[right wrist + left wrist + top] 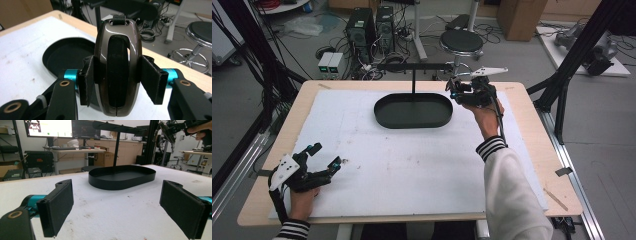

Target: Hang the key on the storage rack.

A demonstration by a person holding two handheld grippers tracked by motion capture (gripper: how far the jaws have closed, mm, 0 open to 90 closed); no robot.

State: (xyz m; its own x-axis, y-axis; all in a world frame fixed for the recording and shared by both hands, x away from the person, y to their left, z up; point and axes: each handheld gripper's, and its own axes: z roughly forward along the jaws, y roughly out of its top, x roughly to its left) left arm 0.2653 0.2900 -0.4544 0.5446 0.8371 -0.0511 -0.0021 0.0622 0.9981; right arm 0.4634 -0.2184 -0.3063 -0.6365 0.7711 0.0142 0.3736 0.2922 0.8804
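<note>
1. High view: right gripper (455, 89) held up just beside the right end of the black oval metal tray (413, 111), under its T-shaped black hanger stand (414, 67). Left gripper (326, 156) rests on the white foam-covered surface (402, 165), well off the tray's near-left side.
2. Left gripper view: jaws spread wide, nothing between them; tray straight ahead.
3. Right gripper view: jaws clamped on a glossy dark-brown oval case with a strap loop (118, 67), held above the tray's right end. To hang it well, I'd keep it upright and line the loop with a peg before letting go.
</note>
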